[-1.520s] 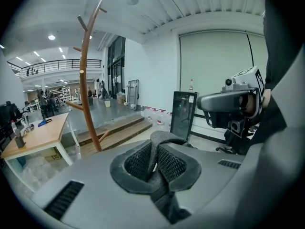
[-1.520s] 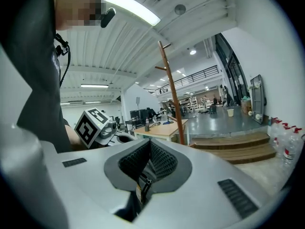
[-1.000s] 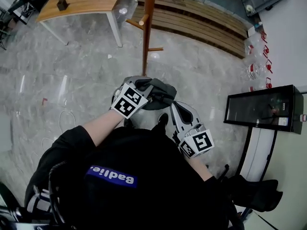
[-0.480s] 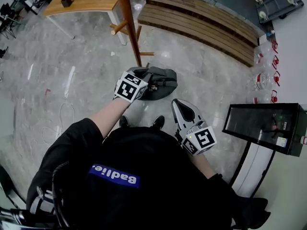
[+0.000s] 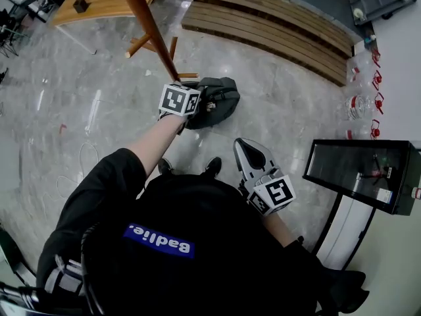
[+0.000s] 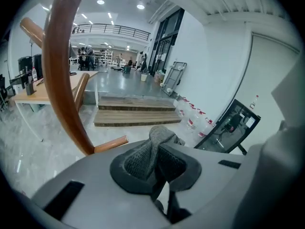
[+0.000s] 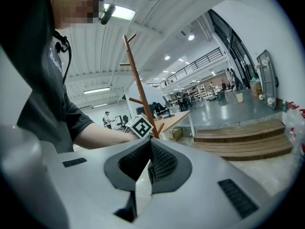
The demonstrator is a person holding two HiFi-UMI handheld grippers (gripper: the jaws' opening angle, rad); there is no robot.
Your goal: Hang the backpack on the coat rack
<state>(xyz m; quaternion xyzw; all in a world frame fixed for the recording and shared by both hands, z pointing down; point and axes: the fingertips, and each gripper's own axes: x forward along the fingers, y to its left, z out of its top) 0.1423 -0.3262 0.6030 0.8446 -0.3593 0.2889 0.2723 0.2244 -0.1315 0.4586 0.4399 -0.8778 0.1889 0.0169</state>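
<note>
Head view, from the left: a wooden table (image 5: 112, 2) stands in the far upper corner, and the coat rack (image 5: 148, 28) slants across the frame beside it. Just right of its pole, the left gripper (image 5: 197, 103) reaches out at arm's length to the backpack (image 5: 222, 96). The backpack is a dark grey bundle close beside the pole and is not hung on the rack. Whether it touches the floor (image 5: 79, 110) cannot be told. Left gripper view shows the jaws pinching a grey fabric strap (image 6: 151, 144) of the backpack, the strap's end poking up past the pads. Farther right, the right gripper (image 5: 247, 151) hangs near the person (image 5: 164, 242), well apart from the backpack. Right gripper view shows its jaws pressed together, nothing between them. A black glass-fronted cabinet (image 5: 358, 170) stands at the right.
</note>
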